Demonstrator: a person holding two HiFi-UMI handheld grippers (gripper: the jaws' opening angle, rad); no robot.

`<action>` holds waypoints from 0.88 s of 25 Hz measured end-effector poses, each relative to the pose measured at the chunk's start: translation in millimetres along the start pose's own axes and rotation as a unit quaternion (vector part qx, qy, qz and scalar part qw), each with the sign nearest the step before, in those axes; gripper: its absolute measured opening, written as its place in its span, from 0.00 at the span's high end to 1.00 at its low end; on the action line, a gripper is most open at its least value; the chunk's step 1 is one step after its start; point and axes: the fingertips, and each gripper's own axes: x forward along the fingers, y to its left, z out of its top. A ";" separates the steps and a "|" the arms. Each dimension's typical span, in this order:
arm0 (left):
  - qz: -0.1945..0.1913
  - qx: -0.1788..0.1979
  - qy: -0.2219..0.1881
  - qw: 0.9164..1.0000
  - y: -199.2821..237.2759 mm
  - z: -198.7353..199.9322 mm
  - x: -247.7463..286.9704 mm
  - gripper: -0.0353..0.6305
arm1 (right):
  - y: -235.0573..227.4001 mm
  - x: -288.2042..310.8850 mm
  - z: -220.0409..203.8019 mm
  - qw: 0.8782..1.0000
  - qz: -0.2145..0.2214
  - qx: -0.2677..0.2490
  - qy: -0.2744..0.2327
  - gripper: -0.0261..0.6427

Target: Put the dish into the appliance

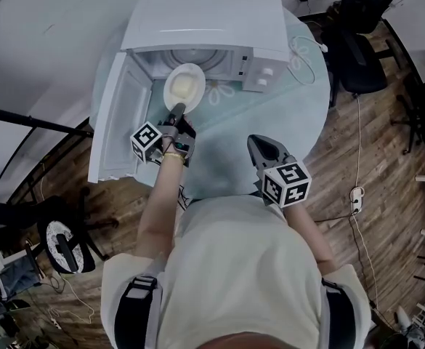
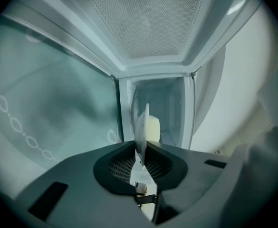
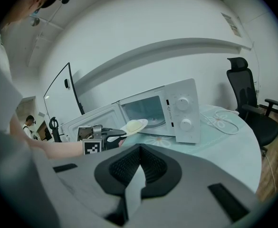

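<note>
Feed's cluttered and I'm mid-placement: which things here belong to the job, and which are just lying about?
In the job:
- dish, gripped at its rim by the left claw
- microwave, its door open

Lying about:
- white cable on the table
- office chair
- right claw, shut and empty

Pale green cloth covered the round table (image 1: 234, 118). A wood-plank floor (image 1: 386, 158) lay around it. A black office chair (image 1: 361, 42) stood far right, with a white wall (image 3: 143, 27) behind.

dish (image 1: 184, 86) sits between the left gripper (image 1: 177, 110) jaws, microwave (image 1: 205, 20) cavity dead ahead, door (image 1: 118, 122) off to its left
</note>
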 end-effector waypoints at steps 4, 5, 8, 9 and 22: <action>0.011 -0.003 -0.003 1.000 7.0 9.9 15.0 0.88 | -0.6 0.7 -1.7 1.000 -0.001 0.002 0.004 0.95; 0.012 -0.006 -0.003 1.000 8.3 12.0 18.6 0.88 | -0.9 1.2 -2.0 1.000 -0.001 0.002 0.004 0.95; 0.014 -0.016 -0.006 1.000 11.2 17.0 28.5 0.88 | -2.3 2.3 -2.7 1.000 -0.002 0.002 0.007 0.95; 0.015 -0.018 -0.007 1.000 12.3 18.3 31.3 0.88 | -2.6 2.6 -2.9 1.000 -0.002 0.002 0.008 0.95; 0.025 -0.029 -0.007 0.999 14.0 30.1 61.9 0.88 | -7.3 10.8 -0.9 1.000 0.001 -0.001 0.017 0.95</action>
